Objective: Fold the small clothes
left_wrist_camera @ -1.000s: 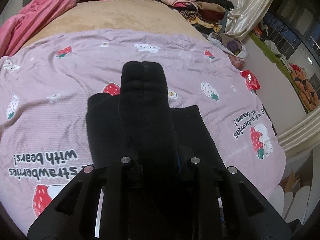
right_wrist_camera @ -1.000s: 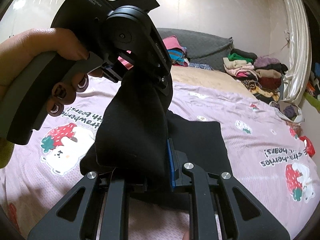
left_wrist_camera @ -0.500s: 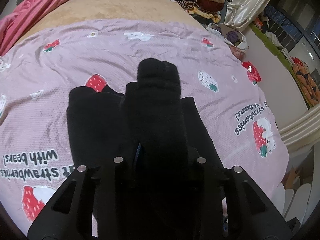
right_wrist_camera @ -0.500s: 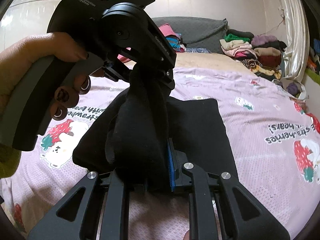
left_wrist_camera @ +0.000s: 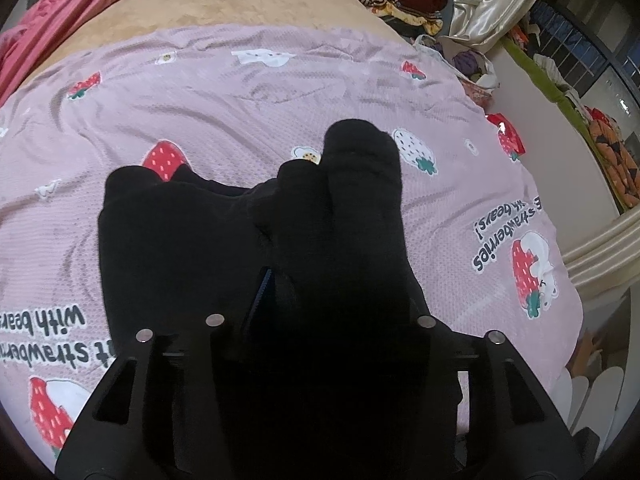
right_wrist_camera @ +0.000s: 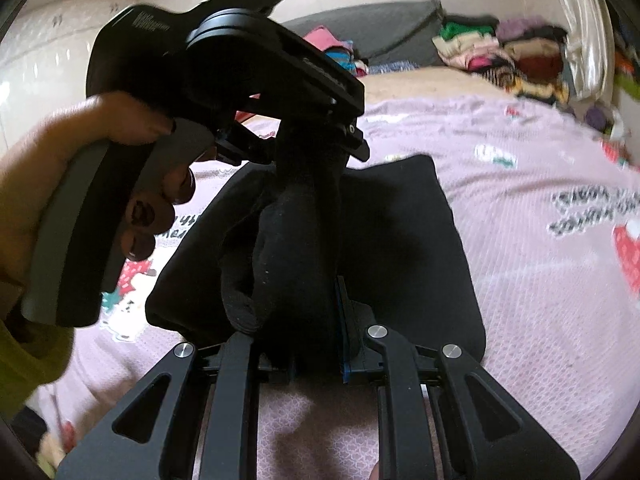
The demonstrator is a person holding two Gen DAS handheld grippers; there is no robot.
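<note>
My right gripper (right_wrist_camera: 316, 312) clamps a bunched fold of the black garment (left_wrist_camera: 180, 240), which lies on the pink strawberry blanket (left_wrist_camera: 248, 92). At eleven o'clock, my left gripper (right_wrist_camera: 320, 140) is opening, cloth between its jaws.

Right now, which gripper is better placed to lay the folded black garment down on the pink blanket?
Right. The right gripper is shut on the black garment, low over the pink blanket. The left gripper is opening and losing its hold.

Pink bedsheet (left_wrist_camera: 248, 92) printed with upside-down black lettering, "strawberries with bears!" readable at right and partly at lower left, small white print on the left gripper's (right_wrist_camera: 312, 136) housing too blurred to read
</note>
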